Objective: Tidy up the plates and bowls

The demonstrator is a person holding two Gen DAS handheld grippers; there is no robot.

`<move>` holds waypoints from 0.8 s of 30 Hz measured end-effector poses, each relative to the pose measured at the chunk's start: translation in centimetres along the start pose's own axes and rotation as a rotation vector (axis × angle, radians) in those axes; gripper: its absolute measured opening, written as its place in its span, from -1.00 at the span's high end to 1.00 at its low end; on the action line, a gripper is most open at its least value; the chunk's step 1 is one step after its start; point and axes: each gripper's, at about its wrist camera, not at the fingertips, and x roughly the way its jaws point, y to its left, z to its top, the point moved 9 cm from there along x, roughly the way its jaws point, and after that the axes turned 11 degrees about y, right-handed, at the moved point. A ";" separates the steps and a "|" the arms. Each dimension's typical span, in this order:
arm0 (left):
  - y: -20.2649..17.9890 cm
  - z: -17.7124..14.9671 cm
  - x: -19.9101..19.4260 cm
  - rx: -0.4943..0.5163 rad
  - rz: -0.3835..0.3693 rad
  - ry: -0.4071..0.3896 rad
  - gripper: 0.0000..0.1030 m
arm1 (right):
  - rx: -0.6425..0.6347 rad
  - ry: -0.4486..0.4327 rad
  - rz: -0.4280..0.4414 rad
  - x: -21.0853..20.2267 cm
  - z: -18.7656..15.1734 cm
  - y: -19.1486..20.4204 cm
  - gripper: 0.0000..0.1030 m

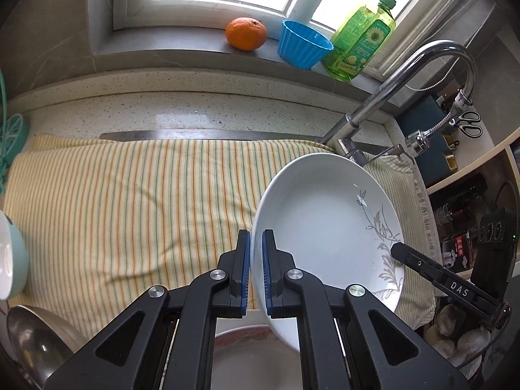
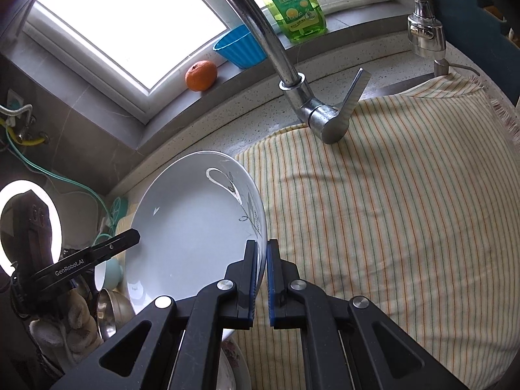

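Holding up a big white round plate with grey leaf drawings [image 1: 328, 227], one rim pinched in the left tongs [image 1: 256, 243], the other rim pinched in the right tongs [image 2: 262, 253]. Both tongs clenching on the plate's edge, blue pads pressing on each side of the thin rim. Plate tilting, hanging in the air above the yellow cloth with green and orange stripes [image 1: 130, 195], not touching it. Cloth spreading wide over the speckled stone tabletop [image 1: 162, 110] and hiding most of what lies below it.

Peeking out under the plate in the left view: part of another dish with a reddish rim [image 1: 243, 334], mostly blocked by the tongs, hard to make out. Showing only half at the left edge: a pale green bowl, white inside [image 1: 9, 256], and a shiny metal bowl [image 1: 35, 341], both cut off. In the right view, the lower part of the plate hiding behind the black arms.

Standing behind the cloth: a shiny curved metal tap [image 2: 276, 52], its top cut off in the right view. Sitting on the grey window sill: a round orange fruit [image 1: 246, 33], a blue ribbed cup [image 1: 304, 45] and a green soap bottle with a pump [image 1: 364, 39]. Scissors [image 1: 469, 123] and dark shelves at the far right looking small and blurry.
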 end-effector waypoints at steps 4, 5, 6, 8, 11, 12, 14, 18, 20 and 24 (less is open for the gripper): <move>0.2 -1.3 -0.9 -0.008 -0.003 -0.007 0.89 | -0.010 0.001 0.001 -0.4 -1.2 0.7 0.90; 0.2 -1.6 -1.1 -0.008 -0.003 -0.009 0.89 | -0.012 0.002 0.002 -0.4 -1.5 0.9 0.90; 0.3 -1.9 -1.3 -0.011 -0.004 -0.010 0.89 | -0.014 0.001 0.003 -0.5 -1.7 1.1 0.90; 0.5 -2.5 -1.6 -0.020 -0.007 -0.013 0.89 | -0.015 0.002 0.006 -0.7 -2.2 1.5 0.90; 1.0 -3.5 -1.9 -0.036 -0.018 -0.014 0.89 | -0.026 0.002 0.004 -0.8 -2.9 2.1 0.90; 1.1 -3.8 -2.1 -0.042 -0.020 -0.015 0.89 | -0.029 0.003 0.004 -0.8 -3.2 2.3 0.90; 1.5 -4.4 -2.4 -0.052 -0.023 -0.020 0.89 | -0.035 0.007 0.004 -0.7 -3.7 2.7 0.90; 1.9 -5.4 -3.1 -0.067 -0.025 -0.030 0.89 | -0.042 0.017 0.008 -0.4 -4.8 3.3 0.90; 2.2 -5.8 -3.4 -0.073 -0.027 -0.032 0.89 | -0.045 0.022 0.010 -0.2 -5.3 3.6 0.90; 2.7 -6.9 -3.6 -0.081 -0.029 -0.036 0.89 | -0.049 0.031 0.015 0.0 -6.2 4.2 0.90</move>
